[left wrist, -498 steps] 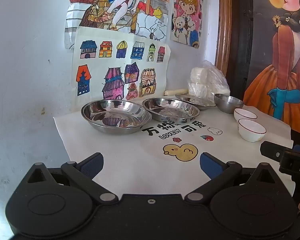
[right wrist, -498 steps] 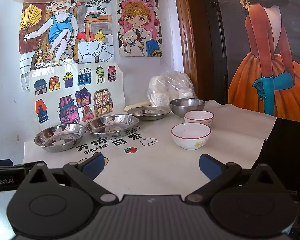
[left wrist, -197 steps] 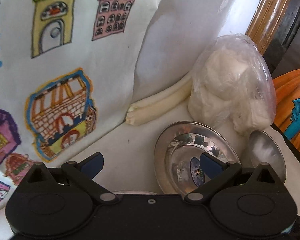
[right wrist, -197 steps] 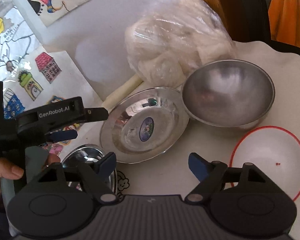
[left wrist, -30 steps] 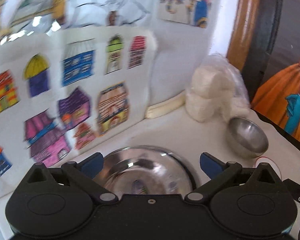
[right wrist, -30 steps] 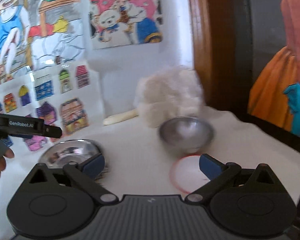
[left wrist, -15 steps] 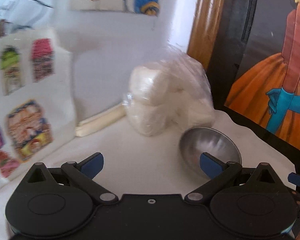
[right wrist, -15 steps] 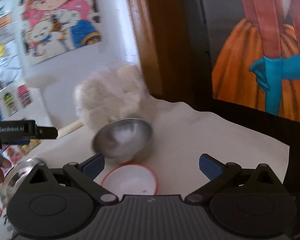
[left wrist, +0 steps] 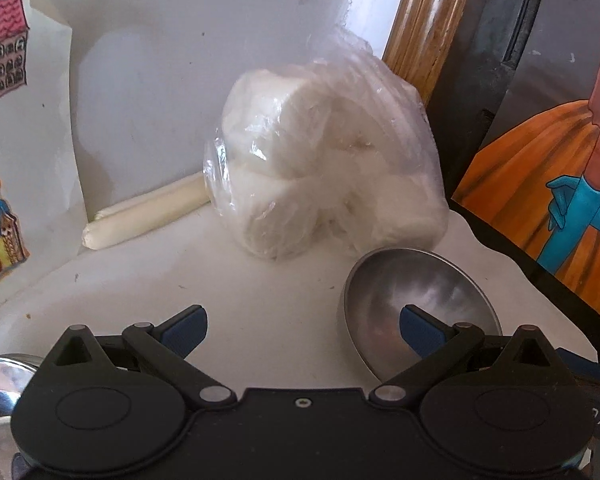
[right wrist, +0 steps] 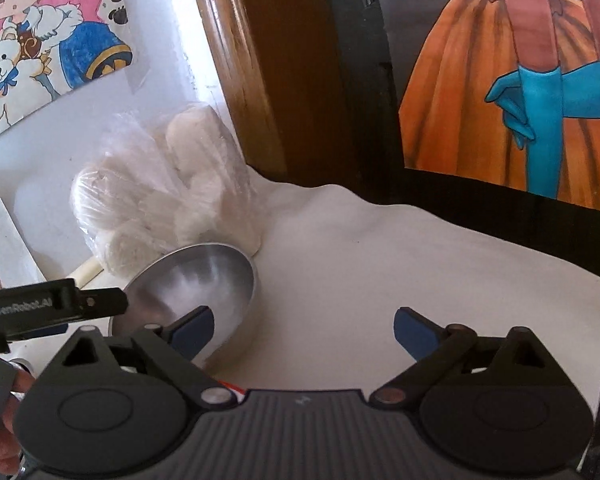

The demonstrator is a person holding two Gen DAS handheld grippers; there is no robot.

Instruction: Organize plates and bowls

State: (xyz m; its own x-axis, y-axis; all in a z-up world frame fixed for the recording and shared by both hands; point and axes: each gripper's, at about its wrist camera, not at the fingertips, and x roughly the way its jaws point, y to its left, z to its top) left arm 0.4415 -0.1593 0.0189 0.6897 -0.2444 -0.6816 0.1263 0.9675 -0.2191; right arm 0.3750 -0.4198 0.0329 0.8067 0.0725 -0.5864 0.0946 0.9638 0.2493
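Both tongs, left tongs (left wrist: 302, 322) and right tongs (right wrist: 304, 326), are staying spread and empty, swinging away from the plates toward the metal bowl (left wrist: 416, 300); bowls are coming next.

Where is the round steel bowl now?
The round steel bowl stands on the white cloth just in front of the clear plastic bag of white lumps, low right in the left wrist view and low left in the right wrist view.
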